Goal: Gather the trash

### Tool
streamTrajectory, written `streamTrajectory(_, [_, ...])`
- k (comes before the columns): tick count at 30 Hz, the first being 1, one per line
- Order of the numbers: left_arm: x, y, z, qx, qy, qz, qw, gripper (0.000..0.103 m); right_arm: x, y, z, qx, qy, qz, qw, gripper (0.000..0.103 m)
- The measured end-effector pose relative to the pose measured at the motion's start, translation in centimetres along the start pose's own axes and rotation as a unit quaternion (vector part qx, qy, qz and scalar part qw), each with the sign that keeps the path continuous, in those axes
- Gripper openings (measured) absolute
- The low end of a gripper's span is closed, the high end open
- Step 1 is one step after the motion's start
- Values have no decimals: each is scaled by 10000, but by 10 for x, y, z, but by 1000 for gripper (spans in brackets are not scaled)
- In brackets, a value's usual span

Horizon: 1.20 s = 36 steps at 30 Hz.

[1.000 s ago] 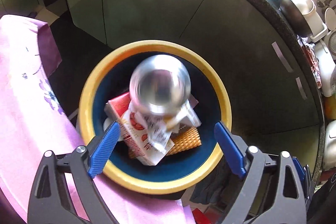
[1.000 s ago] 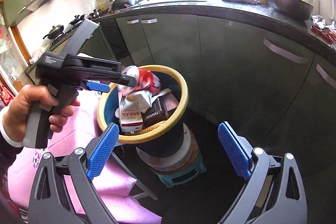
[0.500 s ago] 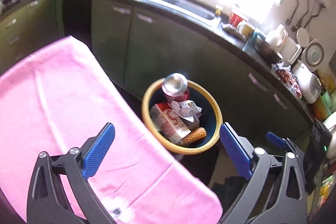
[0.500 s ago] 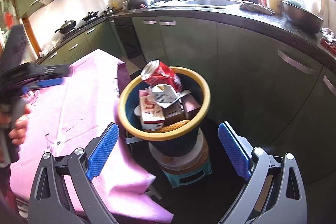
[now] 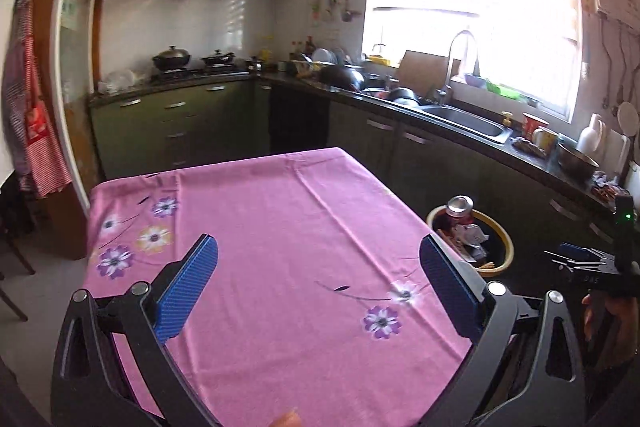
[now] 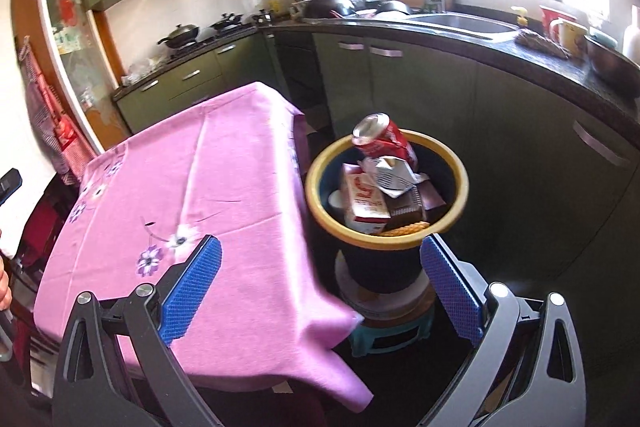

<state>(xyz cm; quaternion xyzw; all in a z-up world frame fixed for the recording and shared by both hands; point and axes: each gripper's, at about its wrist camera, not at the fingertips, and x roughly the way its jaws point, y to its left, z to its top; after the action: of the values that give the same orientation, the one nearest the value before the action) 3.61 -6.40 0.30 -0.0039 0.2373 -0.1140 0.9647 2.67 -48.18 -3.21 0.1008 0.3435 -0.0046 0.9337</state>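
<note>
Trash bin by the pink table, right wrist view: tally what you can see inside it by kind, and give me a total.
Soda can: 1
Red-and-white carton: 1
Crumpled white paper: 1
Brown packets: 2
Yellow ribbed piece: 1
White round thing, mostly hidden: 1
Total: 7 visible in the yellow-rimmed bin; anything underneath is hidden.

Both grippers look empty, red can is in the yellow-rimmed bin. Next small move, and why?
Probably pan the left gripper across the pink flowered tablecloth to look for leftover trash. Both it and the right gripper are open with nothing between the pads, the red soda can already lies on the cartons in the yellow-rimmed bin, and the cloth shows no litter in either view.
</note>
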Motion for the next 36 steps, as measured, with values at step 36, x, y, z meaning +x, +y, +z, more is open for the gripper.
streamTrajectory(36, [-111, 32, -37, -371, -504, 1096, 9920, 96, -78, 65, -14, -798, -802, -96, 9935, 98])
